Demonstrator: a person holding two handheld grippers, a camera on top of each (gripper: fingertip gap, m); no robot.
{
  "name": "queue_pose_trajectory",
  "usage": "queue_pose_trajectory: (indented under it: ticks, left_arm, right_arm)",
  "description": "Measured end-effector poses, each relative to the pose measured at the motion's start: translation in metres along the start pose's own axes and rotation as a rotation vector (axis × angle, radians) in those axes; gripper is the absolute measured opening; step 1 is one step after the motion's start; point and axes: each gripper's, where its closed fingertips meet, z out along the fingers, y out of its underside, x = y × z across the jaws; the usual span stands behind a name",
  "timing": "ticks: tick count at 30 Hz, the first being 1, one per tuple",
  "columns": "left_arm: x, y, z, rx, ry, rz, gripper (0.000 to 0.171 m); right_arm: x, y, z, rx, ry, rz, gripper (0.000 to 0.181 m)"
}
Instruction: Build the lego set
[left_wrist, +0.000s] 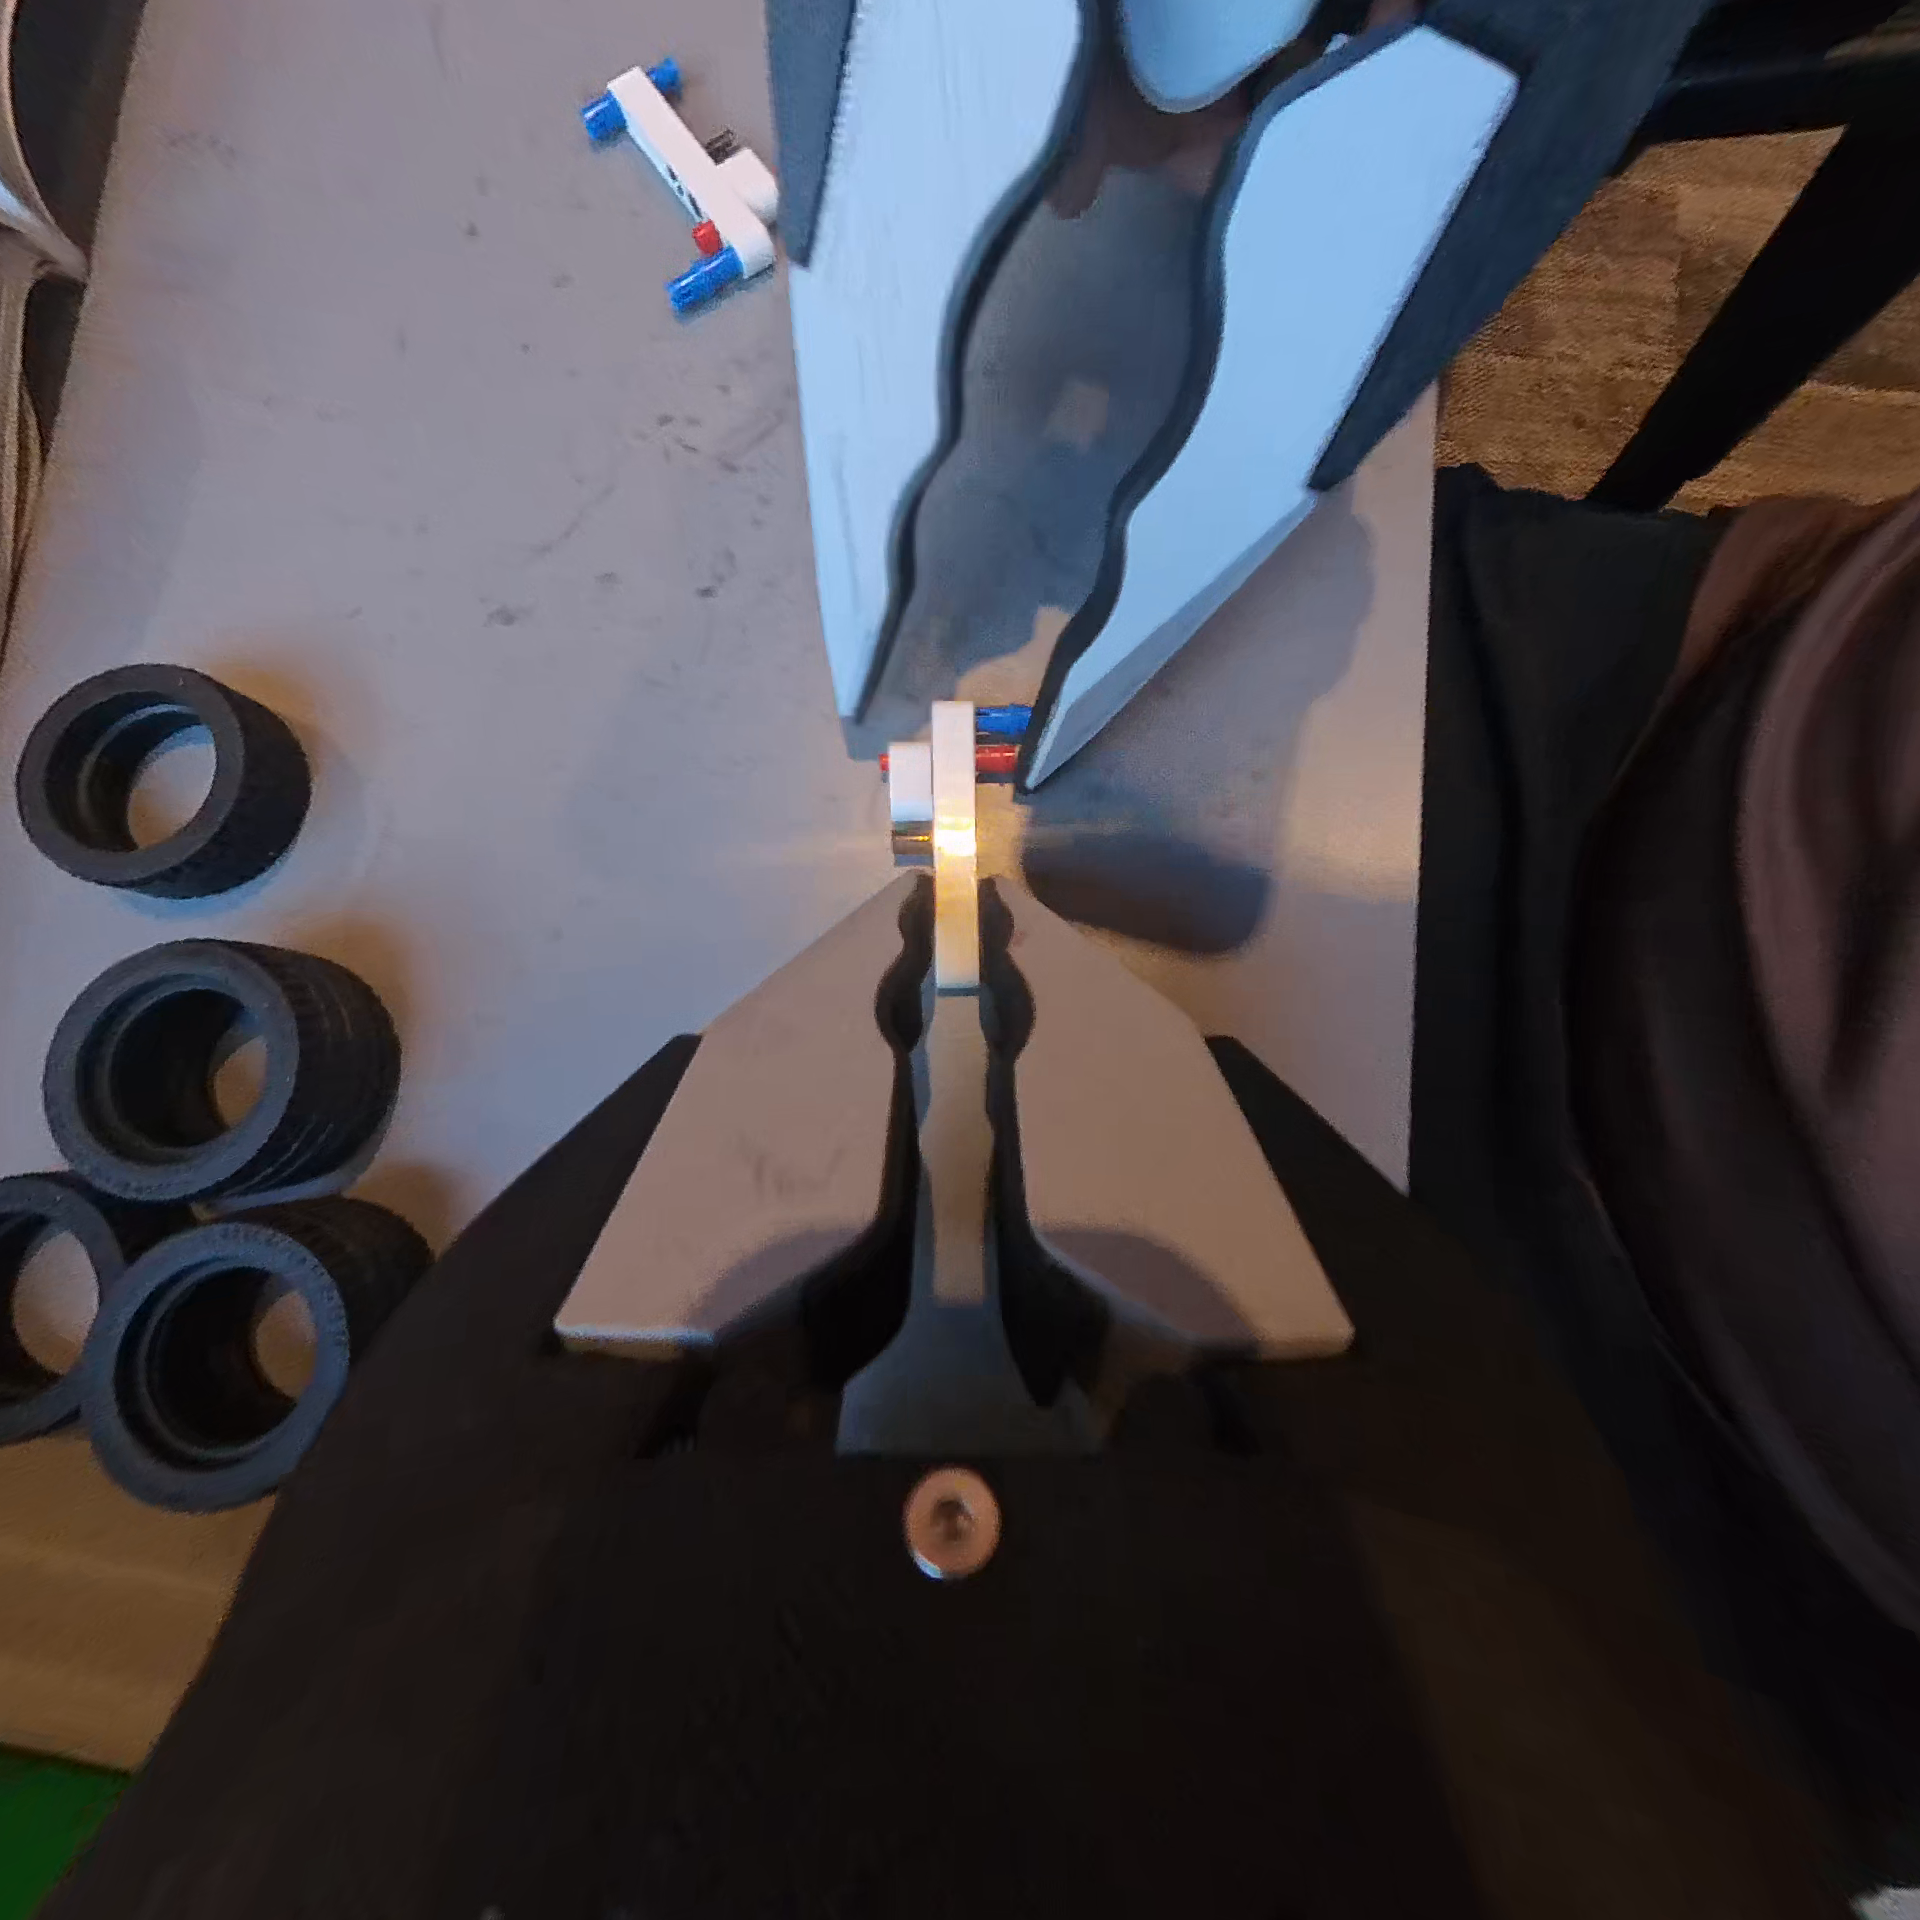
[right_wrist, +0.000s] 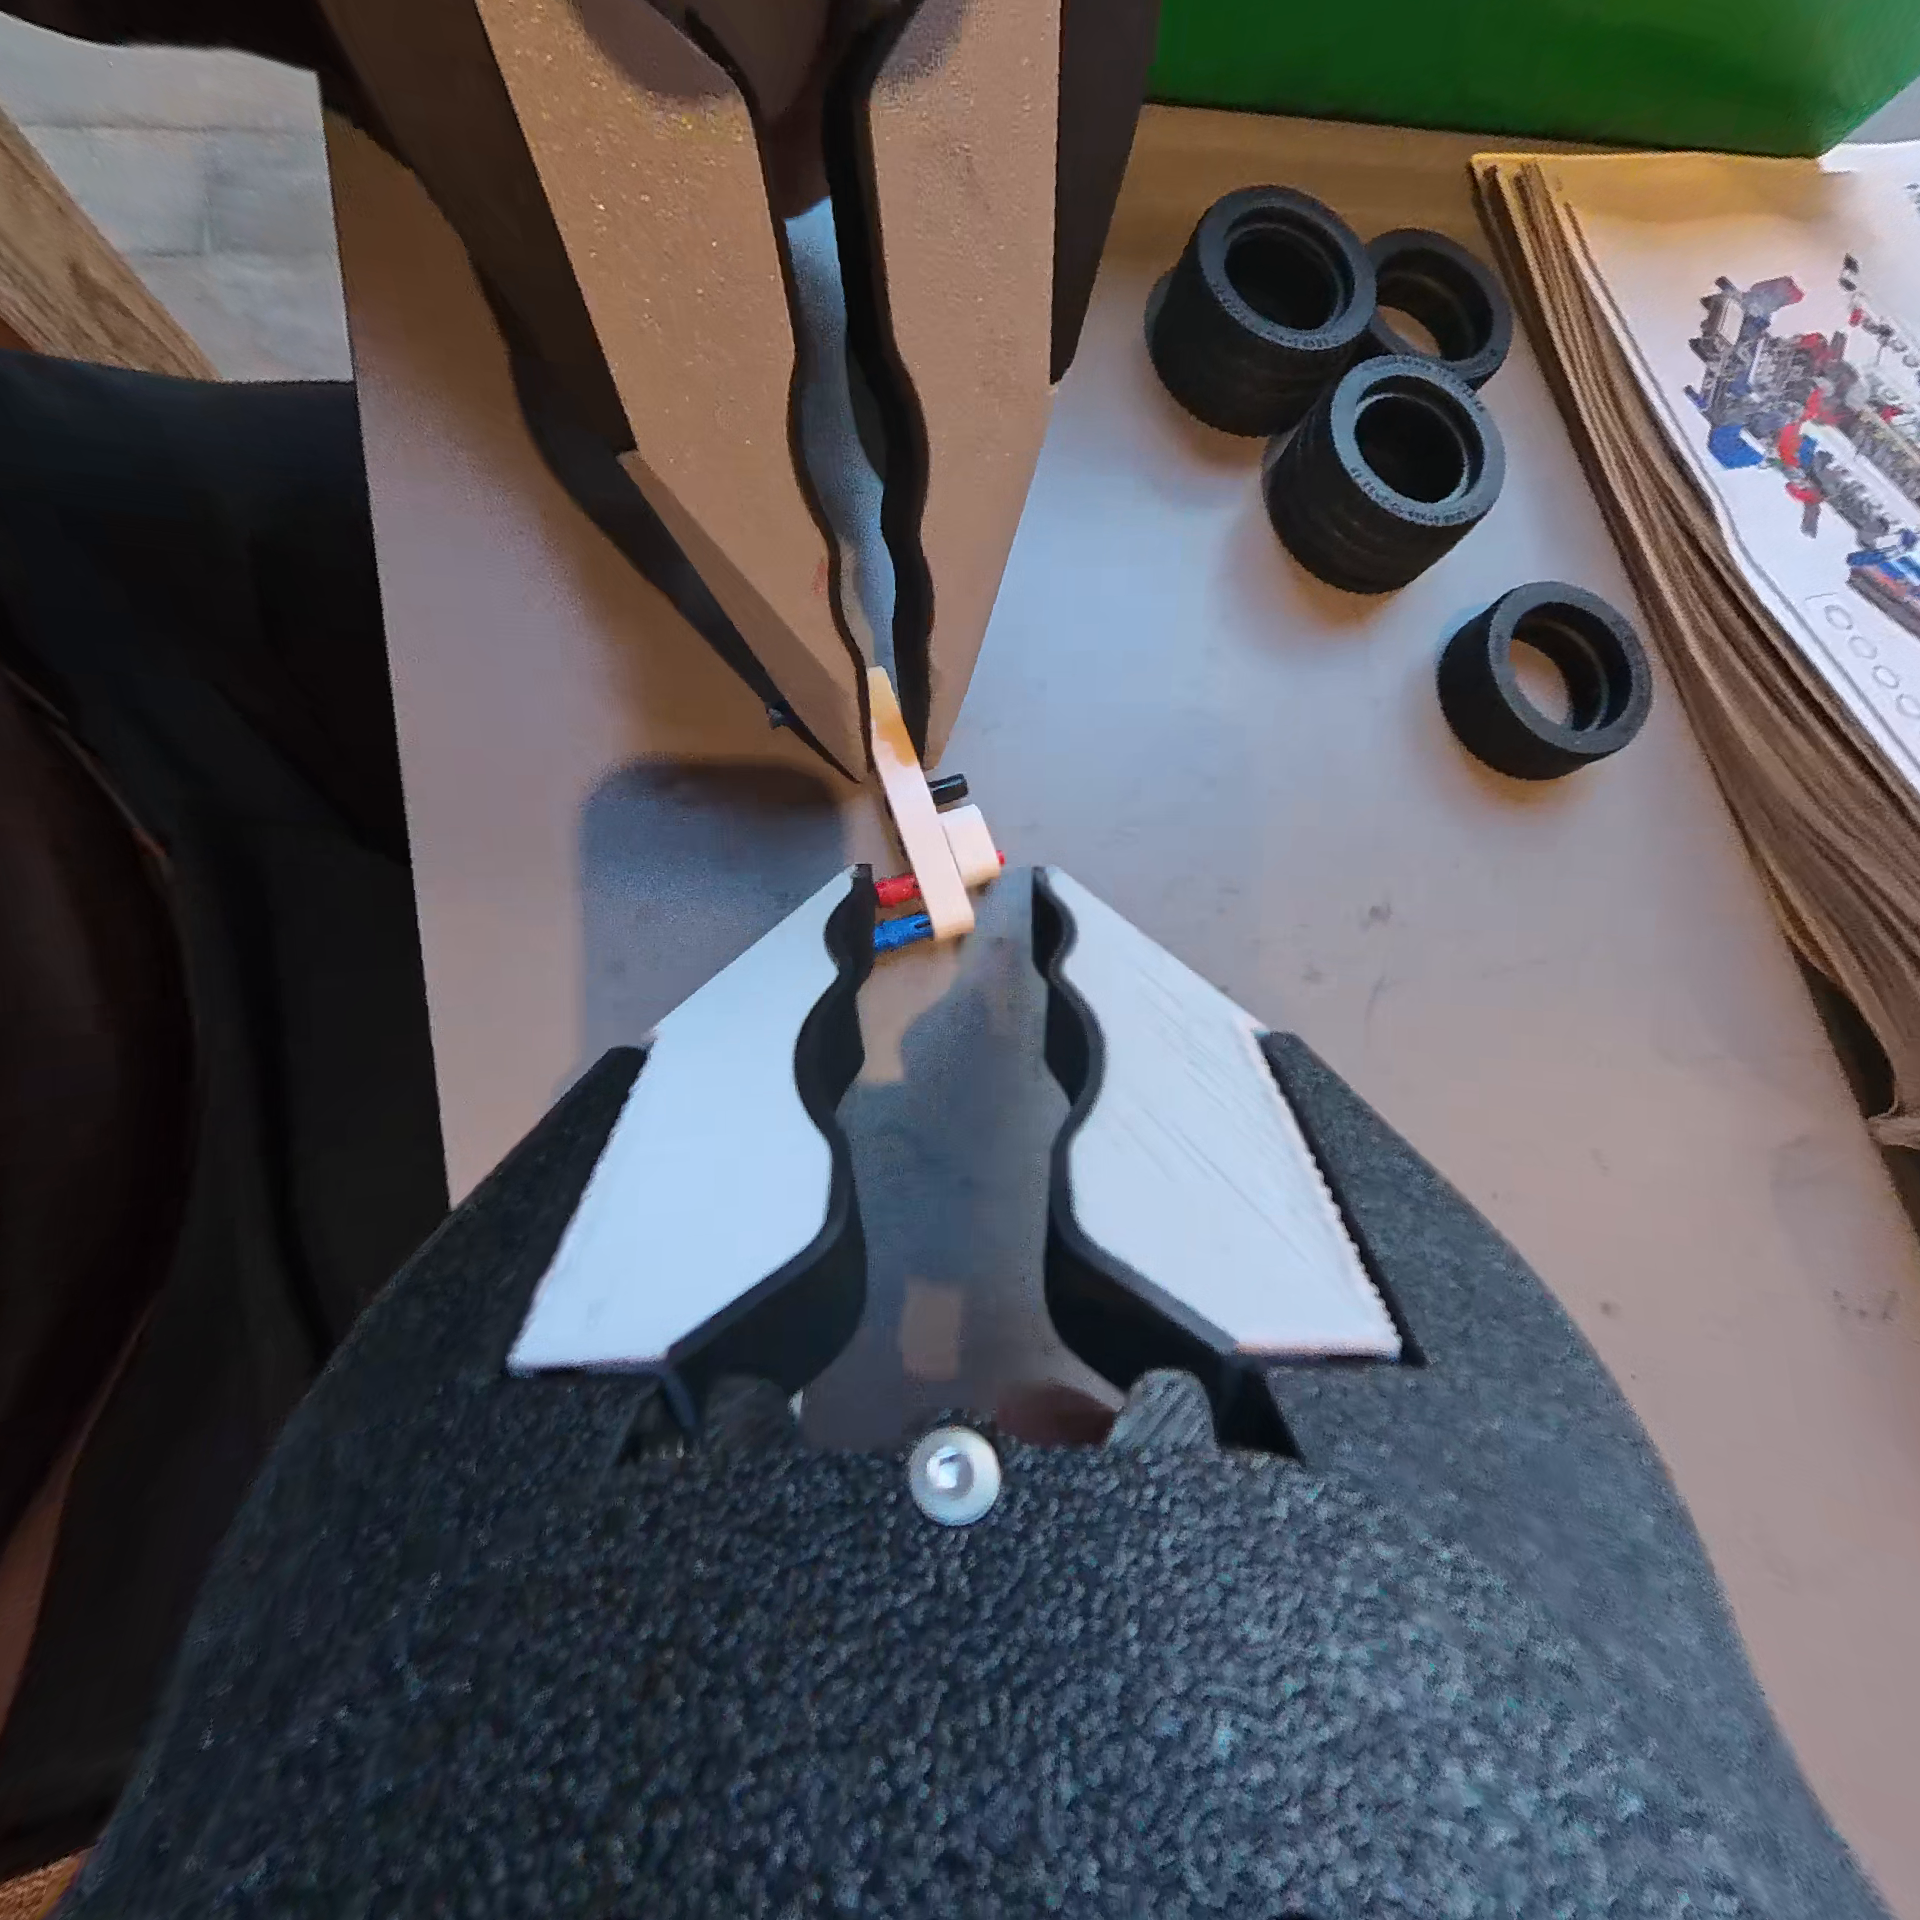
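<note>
My left gripper (left_wrist: 953, 883) is shut on a white lego beam (left_wrist: 954, 831) that carries a small white piece, a red pin and a blue pin. It holds the beam just above the grey table. The same beam (right_wrist: 920, 831) shows in the right wrist view, pinched by the left gripper (right_wrist: 894, 758) coming from the top. My right gripper (right_wrist: 948, 883) is open, its fingertips either side of the beam's pin end. In the left wrist view it (left_wrist: 940, 743) comes down from above, one fingertip (left_wrist: 1039, 764) beside the red and blue pins.
Several black rubber tyres (left_wrist: 166, 779) lie at the table's left, also in the right wrist view (right_wrist: 1382, 483). A second white beam assembly with blue pins (left_wrist: 691, 177) lies farther off. An instruction booklet (right_wrist: 1766, 436) and a green box (right_wrist: 1507, 62) are at the table's edge. A person in dark clothing (left_wrist: 1662, 935) sits close. Only a small space, under 4 cm, lies between the two pairs of fingers.
</note>
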Motion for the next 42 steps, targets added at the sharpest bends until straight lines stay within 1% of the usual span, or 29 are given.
queue_pose_trajectory:
  ticks: [2,5,11,16,20,28,32,33,34,36,38,41,42]
  left_arm:
    - [0.0,0.0,0.0,0.012,0.016,0.011,0.005]
    - [0.0,0.0,0.0,0.029,0.042,0.001,0.005]
    - [0.001,-0.001,0.0,0.078,0.054,0.011,0.006]
    - [0.001,-0.001,0.0,0.071,0.06,0.024,0.005]
    - [0.002,-0.002,0.0,0.077,0.045,0.036,0.005]
    - [0.003,-0.002,0.0,0.084,0.066,0.027,0.006]
    - [0.003,-0.002,0.0,0.076,0.053,0.036,0.006]
    - [0.003,-0.002,0.0,0.074,0.053,0.029,0.006]
    - [0.002,-0.002,0.0,0.073,0.051,0.023,0.006]
    - [-0.002,-0.003,0.001,0.072,0.021,0.013,0.014]
    - [-0.006,-0.004,0.001,0.07,-0.009,0.007,0.021]
    - [-0.01,-0.005,0.002,0.057,-0.037,0.014,0.021]
    - [-0.012,-0.005,0.002,0.042,-0.055,0.021,0.022]
  right_arm:
    - [0.001,0.0,0.0,0.008,-0.008,-0.03,0.032]
    - [-0.003,-0.001,0.001,0.021,-0.051,-0.062,0.025]
    - [-0.004,-0.002,0.001,0.043,-0.081,-0.095,0.024]
    - [-0.004,-0.002,0.001,0.044,-0.08,-0.12,0.022]
    - [-0.001,-0.002,0.002,0.043,-0.052,-0.103,0.016]
    - [-0.002,-0.003,0.001,0.044,-0.012,-0.194,0.012]
    - [-0.002,-0.008,-0.01,0.129,-0.052,-0.138,0.016]
    - [0.002,-0.007,-0.014,0.143,-0.064,-0.098,0.016]
    - [0.005,-0.005,-0.016,0.144,-0.082,-0.045,0.02]
    - [0.002,0.003,-0.015,0.126,-0.154,0.047,0.028]
    - [0.0,0.007,-0.014,0.094,-0.172,0.075,0.031]
    - [-0.007,0.009,-0.008,0.05,-0.196,0.09,0.033]
    - [-0.012,0.008,-0.007,0.043,-0.215,0.102,0.037]
